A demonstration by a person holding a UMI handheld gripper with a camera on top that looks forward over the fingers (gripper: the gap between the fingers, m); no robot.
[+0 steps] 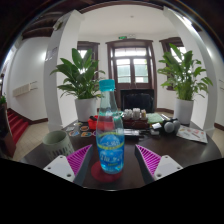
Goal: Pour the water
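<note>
Dark round table (150, 178), glossy, reflecting the room's light. Clutter along its far side: a tea tray (135, 122) bearing small cups, a dark object to the right of it, papers or a magazine (192, 133) at the right edge, and something patterned (57, 137) at the left.

Room behind: pale walls, a dark wood-framed door (131, 65) with glass panes in the centre, and a small green sign (121, 37) above it, lettering too small to read. Two large leafy plants in white pots flank the door, the left plant (80, 72) and the right plant (183, 70). A dark chair back (137, 99) stands beyond the table. Red stairs or carpet (18, 124) sit far left.

Water bottle (109, 128): clear plastic, blue cap, upright on the table, blue label around its lower half. The label's print cannot be read.

Gripper (109, 163): fingers spread wide, pink pads (78, 158) facing inward. The bottle stands between them, resting on the table, with a gap showing at either side; neither pad touches it.
</note>
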